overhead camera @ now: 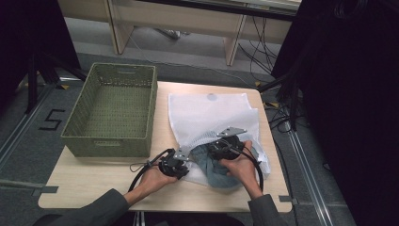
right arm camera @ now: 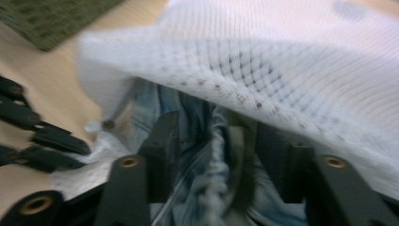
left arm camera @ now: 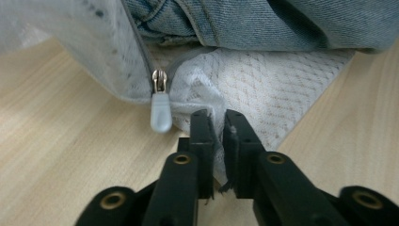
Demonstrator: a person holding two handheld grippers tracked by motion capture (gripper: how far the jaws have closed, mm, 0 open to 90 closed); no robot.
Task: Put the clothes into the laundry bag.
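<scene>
A white mesh laundry bag (overhead camera: 207, 113) lies on the wooden table (overhead camera: 94, 181) with blue jeans (overhead camera: 217, 173) bunched in its open mouth. My left gripper (overhead camera: 184, 159) is at the bag's near left corner. Its jaws are shut on the mesh edge (left arm camera: 263, 80) beside the grey zipper pull (left arm camera: 161, 110), with the jeans (left arm camera: 263, 23) just beyond my left gripper (left arm camera: 219, 125). My right gripper (overhead camera: 217, 148) reaches under the lifted mesh flap (right arm camera: 263, 61). In its blurred view my right gripper (right arm camera: 216, 141) has a fold of the jeans (right arm camera: 197, 122) between its jaws.
An empty green woven basket (overhead camera: 113, 108) stands on the table's left half, touching the bag's left side. The table's right edge runs close to the bag. Table legs and cables are on the floor beyond.
</scene>
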